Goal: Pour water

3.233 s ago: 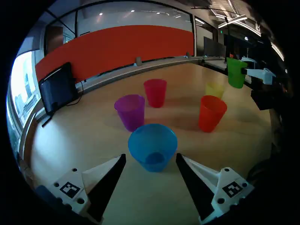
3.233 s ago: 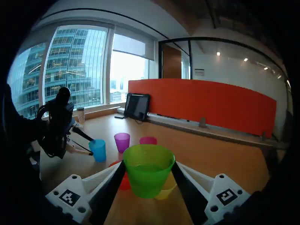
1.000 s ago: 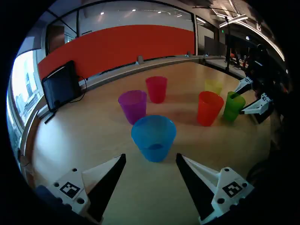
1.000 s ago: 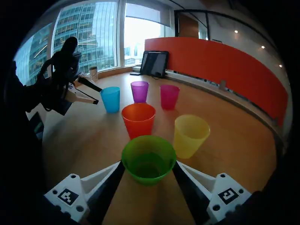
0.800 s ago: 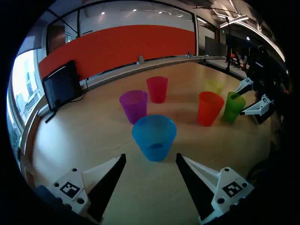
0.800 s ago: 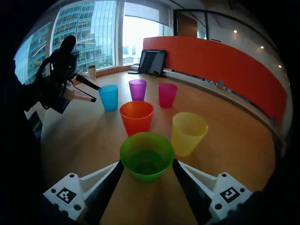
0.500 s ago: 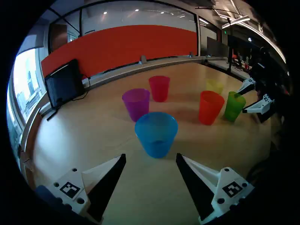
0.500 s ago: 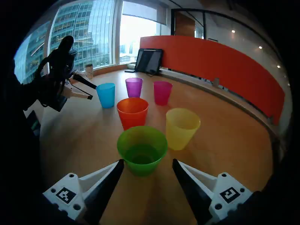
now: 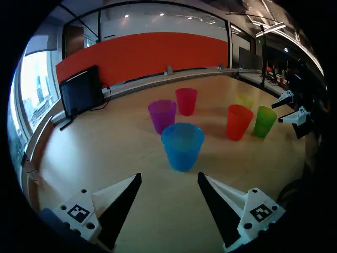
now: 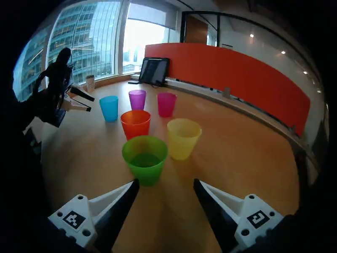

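Several plastic cups stand upright on a wooden table (image 9: pixel 105 147). In the left gripper view my left gripper (image 9: pixel 168 180) is open, a short way back from the blue cup (image 9: pixel 182 145). Behind it stand the purple cup (image 9: pixel 162 115), pink cup (image 9: pixel 186 100), orange cup (image 9: pixel 238 121), green cup (image 9: pixel 264 121) and yellow cup (image 9: pixel 244 100). In the right gripper view my right gripper (image 10: pixel 165 185) is open, just behind the green cup (image 10: pixel 145 159), which holds a little water. The orange cup (image 10: pixel 135 123), yellow cup (image 10: pixel 183 137) and blue cup (image 10: pixel 109 107) stand beyond it.
A dark monitor (image 9: pixel 82 91) leans at the table's far edge before an orange wall panel (image 9: pixel 147 52). The right gripper (image 9: pixel 295 116) and its hand show at the right of the left gripper view. Large windows (image 10: pixel 80 55) lie beyond the left gripper (image 10: pixel 78 101).
The green cup was held up high in my right gripper, then came down onto the table beside the orange cup. My right gripper opened and drew back; the left one drew back from the blue cup.
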